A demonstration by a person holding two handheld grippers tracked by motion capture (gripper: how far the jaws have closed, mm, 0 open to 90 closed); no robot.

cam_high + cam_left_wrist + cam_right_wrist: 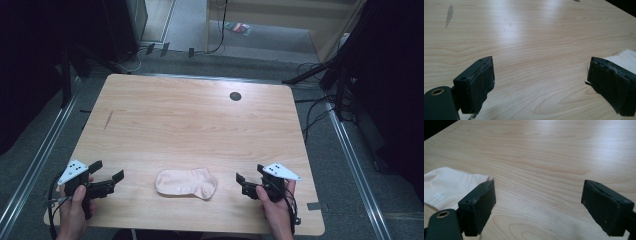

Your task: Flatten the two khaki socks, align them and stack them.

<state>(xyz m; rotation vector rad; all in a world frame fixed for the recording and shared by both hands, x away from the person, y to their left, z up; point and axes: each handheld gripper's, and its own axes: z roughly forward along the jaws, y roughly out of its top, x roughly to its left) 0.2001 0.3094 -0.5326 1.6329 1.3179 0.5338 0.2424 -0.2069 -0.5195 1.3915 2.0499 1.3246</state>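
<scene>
A pale pink sock (186, 183) lies flat near the front edge of the wooden table (200, 120), between the two hands. My left gripper (109, 171) rests to the sock's left, open, with bare wood between its jaws (540, 80). The sock's edge (624, 58) peeks out behind its right jaw. To the right of the sock, my right gripper (249, 174) stands open too, nothing between its jaws (537, 202). In the right gripper view, the sock (446, 186) lies beyond the left jaw, apart from it.
A dark round hole (235, 96) sits near the table's far edge, and a thin dark smear (108, 119) marks the wood at the left. Cables and stand legs (320, 75) crowd the floor around the table.
</scene>
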